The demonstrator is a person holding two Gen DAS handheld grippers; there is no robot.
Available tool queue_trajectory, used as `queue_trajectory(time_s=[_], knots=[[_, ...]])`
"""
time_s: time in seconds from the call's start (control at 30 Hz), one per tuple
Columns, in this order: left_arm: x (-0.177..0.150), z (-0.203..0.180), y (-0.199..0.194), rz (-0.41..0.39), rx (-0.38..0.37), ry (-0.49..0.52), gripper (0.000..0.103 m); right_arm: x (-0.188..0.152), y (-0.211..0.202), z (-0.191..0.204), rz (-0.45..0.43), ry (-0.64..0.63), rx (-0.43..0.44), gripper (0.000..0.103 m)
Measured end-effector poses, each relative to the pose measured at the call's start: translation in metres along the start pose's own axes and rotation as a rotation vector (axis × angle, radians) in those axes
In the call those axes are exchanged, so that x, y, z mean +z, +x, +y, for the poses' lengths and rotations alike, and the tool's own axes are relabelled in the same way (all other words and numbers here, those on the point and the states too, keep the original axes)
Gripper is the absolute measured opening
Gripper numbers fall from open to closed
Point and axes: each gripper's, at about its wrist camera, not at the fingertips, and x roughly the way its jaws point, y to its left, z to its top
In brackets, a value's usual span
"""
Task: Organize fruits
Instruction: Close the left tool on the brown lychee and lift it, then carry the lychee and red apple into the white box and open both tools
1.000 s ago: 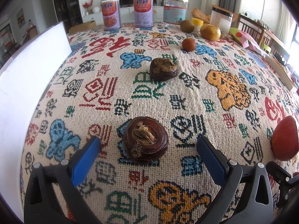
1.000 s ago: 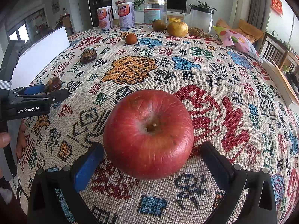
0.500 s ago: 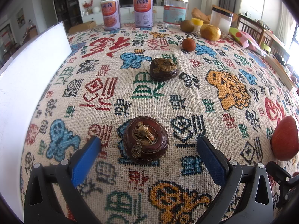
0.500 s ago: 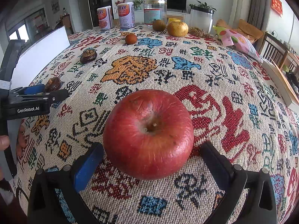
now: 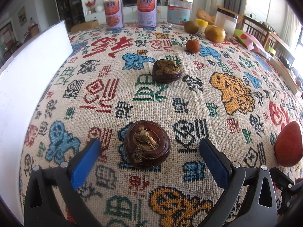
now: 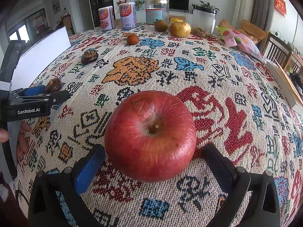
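A dark brown water chestnut lies on the patterned tablecloth between the blue pads of my left gripper, which stands open with a gap on each side. A second water chestnut sits farther back. In the right wrist view a big red apple rests between the spread fingers of my right gripper, open and not touching it. The apple also shows at the right edge of the left wrist view. A small brown fruit, a round dark fruit and a yellow pear-like fruit stand at the back.
A white board runs along the table's left side. Two cans and clear jars line the far edge. A pink snack bag lies at back right. A hand holds the left gripper.
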Motion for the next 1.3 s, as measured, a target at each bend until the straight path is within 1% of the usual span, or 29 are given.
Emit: queue_trajectory(time_s=[0.03,0.07,0.1,0.13,0.2,0.3,0.37,0.4,0.43,0.47,0.5,0.53,0.57,0.6,0.63,0.7,0.77,0.8,0.83,0.9,0.93,1.03,1.07,1.1,1.17,1.2,1.23,1.3], knots=[[0.0,0.0,-0.001,0.006,-0.002,0.004,0.103,0.0,0.0,0.0,0.0,0.0,0.0,0.103],[-0.001,0.002,-0.002,0.029,-0.023,0.033,0.102,0.0,0.0,0.0,0.0,0.0,0.0,0.103],[-0.002,0.005,-0.004,0.063,-0.065,0.075,0.102,0.0,0.0,0.0,0.0,0.0,0.0,0.103],[-0.004,0.01,-0.009,0.076,-0.106,0.092,0.102,0.0,0.0,0.0,0.0,0.0,0.0,0.103],[-0.008,0.026,-0.018,0.083,-0.157,0.075,0.101,0.0,0.0,0.0,0.0,0.0,0.0,0.103],[-0.002,0.04,-0.026,0.091,-0.168,0.038,0.1,0.0,0.0,0.0,-0.001,0.003,0.003,0.103],[0.005,0.037,-0.028,0.075,-0.173,0.047,0.1,0.0,0.0,-0.001,-0.001,0.002,0.002,0.103],[0.008,0.033,-0.027,0.07,-0.172,0.063,0.093,0.0,0.0,-0.001,-0.002,0.004,0.005,0.103],[0.01,0.027,-0.024,0.073,-0.168,0.085,0.073,0.0,-0.002,-0.003,-0.008,0.012,0.018,0.103],[0.01,0.021,-0.017,0.093,-0.162,0.107,0.063,-0.001,-0.005,-0.007,-0.025,0.032,0.055,0.103],[0.009,0.017,-0.011,0.12,-0.161,0.121,0.047,-0.002,-0.011,-0.016,-0.052,0.071,0.121,0.103],[0.008,0.013,-0.014,0.084,-0.137,0.143,0.045,-0.004,-0.017,-0.026,-0.075,0.13,0.183,0.103],[0.006,0.01,-0.014,0.08,-0.125,0.162,0.044,-0.006,-0.021,-0.037,-0.083,0.198,0.224,0.103],[0.004,0.01,-0.016,0.066,-0.118,0.167,0.043,-0.007,-0.023,-0.044,-0.08,0.244,0.244,0.103],[0.002,0.011,-0.018,0.061,-0.121,0.155,0.042,-0.005,-0.024,-0.046,-0.071,0.252,0.246,0.103],[-0.003,0.019,-0.026,0.049,-0.146,0.108,0.042,0.002,-0.026,-0.039,-0.067,0.194,0.205,0.102],[-0.009,0.027,-0.039,0.033,-0.161,0.072,0.042,0.009,-0.025,-0.029,-0.066,0.13,0.17,0.092],[-0.011,0.031,-0.049,0.021,-0.172,0.056,0.042,0.012,-0.023,-0.025,-0.054,0.118,0.179,0.072],[-0.013,0.037,-0.06,0.008,-0.185,0.037,0.042,0.014,-0.021,-0.022,-0.035,0.122,0.181,0.068],[-0.015,0.051,-0.088,-0.024,-0.224,-0.018,0.042,0.02,-0.021,-0.014,-0.014,0.101,0.147,0.068],[-0.013,0.061,-0.104,-0.044,-0.252,-0.057,0.042,0.022,-0.022,-0.01,-0.008,0.097,0.161,0.068],[-0.004,0.1,-0.158,-0.109,-0.326,-0.192,0.042,0.036,-0.033,0.009,-0.008,0.134,0.315,0.068],[0.001,0.116,-0.175,-0.137,-0.339,-0.231,0.042,0.045,-0.038,0.022,-0.011,0.13,0.367,0.068],[0.005,0.133,-0.192,-0.167,-0.335,-0.264,0.042,0.055,-0.043,0.037,-0.016,0.117,0.412,0.068],[0.015,0.172,-0.217,-0.216,-0.29,-0.324,0.042,0.082,-0.055,0.08,-0.033,0.07,0.507,0.068],[0.02,0.192,-0.225,-0.229,-0.268,-0.355,0.042,0.096,-0.061,0.104,-0.04,0.038,0.55,0.068],[0.024,0.213,-0.229,-0.236,-0.238,-0.388,0.042,0.11,-0.065,0.131,-0.047,0.001,0.59,0.068],[0.024,0.256,-0.225,-0.226,-0.168,-0.485,0.042,0.138,-0.071,0.187,-0.053,-0.076,0.663,0.068]])
